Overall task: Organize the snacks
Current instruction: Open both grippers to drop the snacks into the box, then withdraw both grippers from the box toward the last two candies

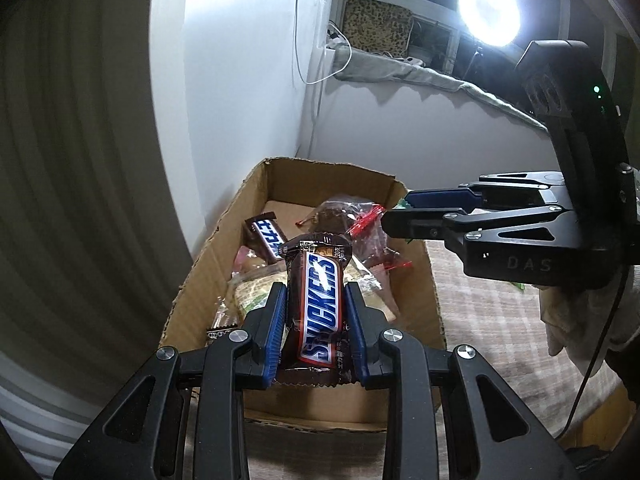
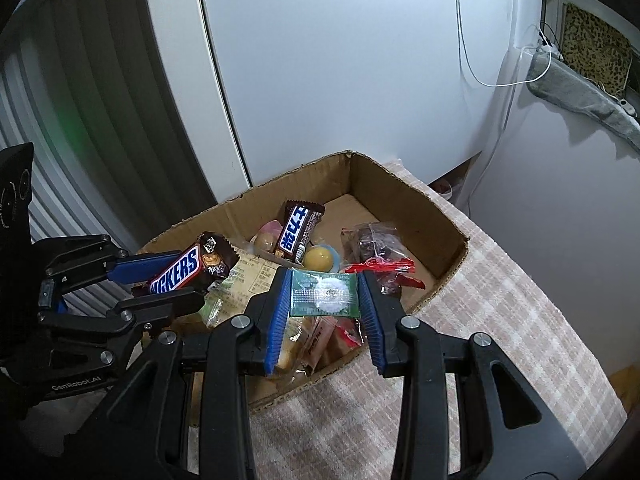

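Observation:
A brown Snickers bar (image 1: 320,308) is clamped between the blue pads of my left gripper (image 1: 316,300), held over the near end of a cardboard box (image 1: 200,280). The right wrist view shows the same bar (image 2: 188,268) in the left gripper (image 2: 176,276) at the box's left rim. My right gripper (image 2: 325,292) is shut on a small green sachet (image 2: 325,294) above the box (image 2: 404,196). In the left wrist view the right gripper (image 1: 396,212) reaches in from the right over the box's far side. Inside lie a second Snickers bar (image 2: 298,230), a yellow ball (image 2: 320,258) and a red-trimmed clear bag (image 2: 376,248).
The box stands on a checked cloth (image 2: 500,320) beside a white cabinet (image 2: 320,80). A ribbed grey wall (image 1: 60,180) is to the left. A bright lamp (image 1: 488,10) shines at the back, above a ledge draped with grey cloth (image 1: 420,76). Several more packets fill the box's near end.

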Tool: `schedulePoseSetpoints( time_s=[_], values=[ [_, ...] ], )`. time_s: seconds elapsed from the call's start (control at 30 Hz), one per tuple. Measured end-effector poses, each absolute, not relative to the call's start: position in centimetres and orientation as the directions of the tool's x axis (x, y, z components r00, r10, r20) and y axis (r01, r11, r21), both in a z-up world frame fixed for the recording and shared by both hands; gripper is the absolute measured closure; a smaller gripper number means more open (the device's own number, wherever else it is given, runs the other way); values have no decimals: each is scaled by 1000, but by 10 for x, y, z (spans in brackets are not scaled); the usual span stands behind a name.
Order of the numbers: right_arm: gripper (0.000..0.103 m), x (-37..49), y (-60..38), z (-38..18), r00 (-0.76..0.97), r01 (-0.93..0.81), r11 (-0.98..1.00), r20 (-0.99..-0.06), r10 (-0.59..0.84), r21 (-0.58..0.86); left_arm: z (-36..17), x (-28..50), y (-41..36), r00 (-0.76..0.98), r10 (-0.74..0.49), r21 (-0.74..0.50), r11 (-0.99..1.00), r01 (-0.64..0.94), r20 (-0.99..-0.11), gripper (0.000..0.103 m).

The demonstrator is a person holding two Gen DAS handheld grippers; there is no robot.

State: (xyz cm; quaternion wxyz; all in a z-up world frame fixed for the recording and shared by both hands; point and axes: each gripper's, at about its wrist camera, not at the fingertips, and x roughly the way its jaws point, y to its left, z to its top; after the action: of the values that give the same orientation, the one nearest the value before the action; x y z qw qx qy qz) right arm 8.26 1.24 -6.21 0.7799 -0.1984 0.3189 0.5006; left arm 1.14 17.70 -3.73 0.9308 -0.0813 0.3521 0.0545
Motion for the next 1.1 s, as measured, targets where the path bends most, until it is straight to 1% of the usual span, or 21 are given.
schedulePoseSetpoints(
  time_s=[0.07, 0.1, 0.13, 0.2, 0.27, 0.6, 0.87, 1.1],
  values=[
    [67, 82, 14, -62, 297, -907, 420, -697, 652, 6, -38, 13, 177, 744, 45, -113, 981, -161, -667, 75],
    [64, 82, 14, -62, 300, -907, 421, -696, 652, 2, -38, 14, 177, 743, 49, -110, 980, -164, -668, 75],
    [60, 81, 14, -62, 305, -906, 423, -696, 650, -3, -38, 14, 177, 742, 56, -109, 979, -172, -668, 75],
    [37, 81, 14, -60, 320, -901, 433, -690, 649, -11, -37, 15, 176, 742, 60, -109, 978, -178, -668, 60],
    [32, 80, 12, -58, 329, -898, 440, -682, 654, -11, -37, 15, 176, 744, 65, -109, 977, -182, -665, 53],
    [32, 83, -7, -47, 351, -885, 465, -664, 660, -6, -26, 15, 161, 767, 44, -117, 981, -154, -640, 53],
    [32, 94, -58, -35, 395, -854, 520, -650, 650, 0, -15, 23, 123, 789, -28, -123, 991, -60, -613, 53],
    [32, 111, -119, -39, 449, -796, 605, -652, 610, 17, -10, 38, 83, 785, -100, -115, 993, 37, -611, 53]
  ],
)
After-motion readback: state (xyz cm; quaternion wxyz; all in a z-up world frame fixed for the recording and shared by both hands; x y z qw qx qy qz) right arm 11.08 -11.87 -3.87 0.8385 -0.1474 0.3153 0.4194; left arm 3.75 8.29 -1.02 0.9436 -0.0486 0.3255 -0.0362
